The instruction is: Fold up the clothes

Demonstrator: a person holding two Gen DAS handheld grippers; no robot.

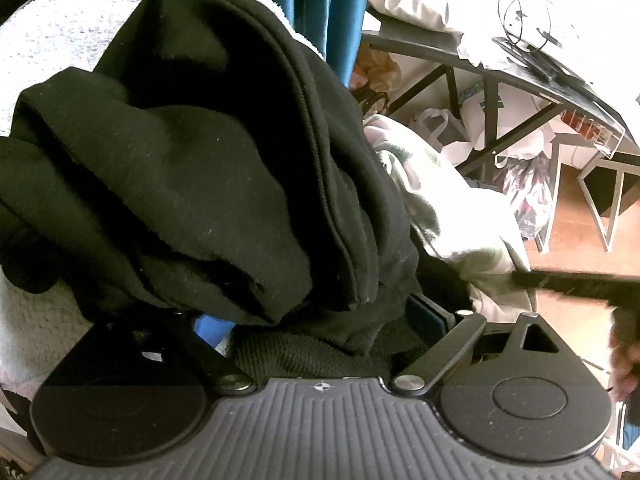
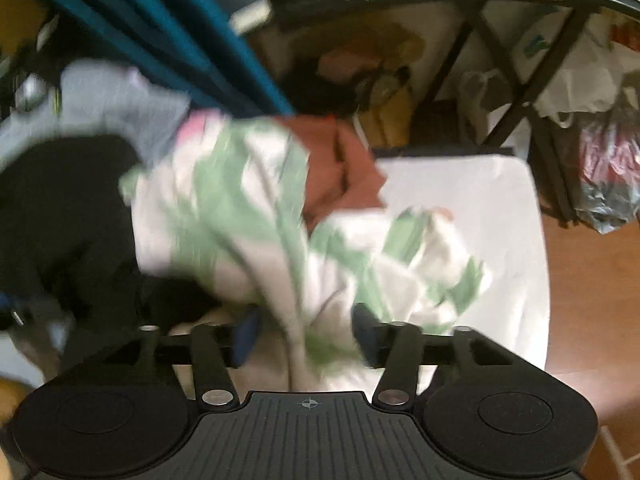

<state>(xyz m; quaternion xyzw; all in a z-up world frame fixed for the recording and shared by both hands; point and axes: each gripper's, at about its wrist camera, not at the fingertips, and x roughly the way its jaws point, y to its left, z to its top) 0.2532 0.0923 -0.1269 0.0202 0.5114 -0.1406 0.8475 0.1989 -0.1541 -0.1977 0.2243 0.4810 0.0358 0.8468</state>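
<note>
Left gripper [image 1: 316, 320]: its fingers stood apart with a bunched black garment [image 1: 192, 168] heaped over and between them; whether they pinched the cloth could not be told, since the folds covered the tips
Black garment: lay crumpled in thick rolls on a pale fleecy blanket [image 1: 48, 52], not flat and not folded
Right gripper [image 2: 304, 340]: its fingers stood apart with a white and green garment [image 2: 248, 216] hanging between them; a firm hold could not be confirmed
White and green garment: rumpled, lying partly over a white surface [image 2: 480, 208] with a brown cloth [image 2: 344, 164] behind it
Handling advice: each piece would probably fold best if taken by an edge or corner, lifted clear of its neighbour and spread flat before any crease
Obscured: the right wrist view was smeared by motion, so seams and hems could not be read; the left finger tips were buried; the black garment's kind could not be told
</note>
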